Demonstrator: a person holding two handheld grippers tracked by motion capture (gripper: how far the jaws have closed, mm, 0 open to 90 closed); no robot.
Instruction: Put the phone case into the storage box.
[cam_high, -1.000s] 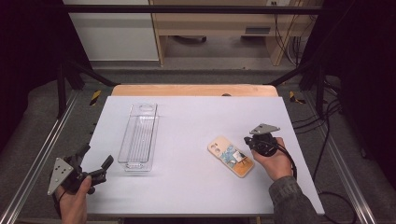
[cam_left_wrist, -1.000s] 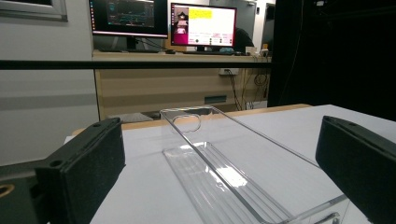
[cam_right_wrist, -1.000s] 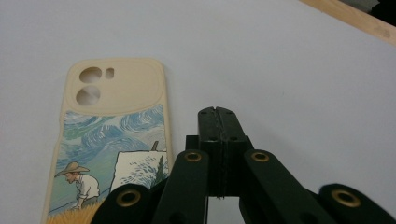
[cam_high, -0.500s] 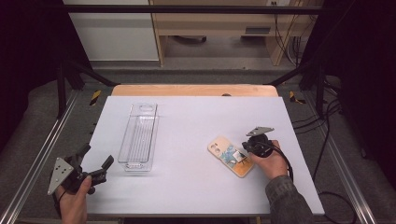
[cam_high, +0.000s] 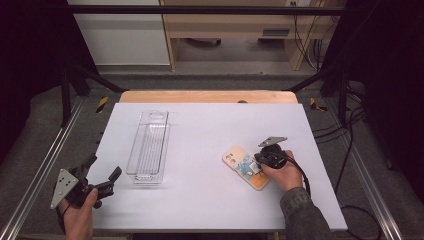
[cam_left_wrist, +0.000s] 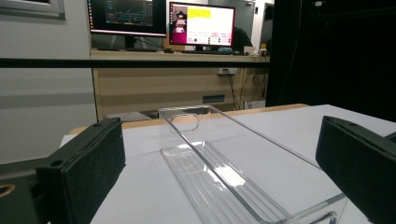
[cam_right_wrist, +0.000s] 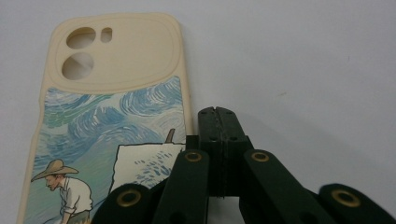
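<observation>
A person works at a white desk (cam_high: 210, 200) with a hand-held claw in each hand. The right claw (cam_right_wrist: 218, 116) has its two black jaws pressed flat together with nothing between them. It points down at the desk, its tip just beside the long edge of a phone case (cam_right_wrist: 112, 121); whether it touches the case cannot be told. The case lies flat on the desk, cream-coloured with camera cut-outs at the end far from the claw, and printed with blue swirling brushstrokes and a figure in a straw hat. In the high view the right claw (cam_high: 261, 165) sits at the case's (cam_high: 240, 162) near right side, with the right hand (cam_high: 285, 172) behind it. The left claw (cam_high: 102, 175) hovers at the desk's near left corner, held by the left hand (cam_high: 80, 212), its jaws standing wide apart and empty. Just ahead of it, a long clear plastic tray (cam_left_wrist: 219, 163) lies on the desk, stretching away from the claw, its far end showing a cut-out handle. The tray is well apart from the phone case.
</observation>
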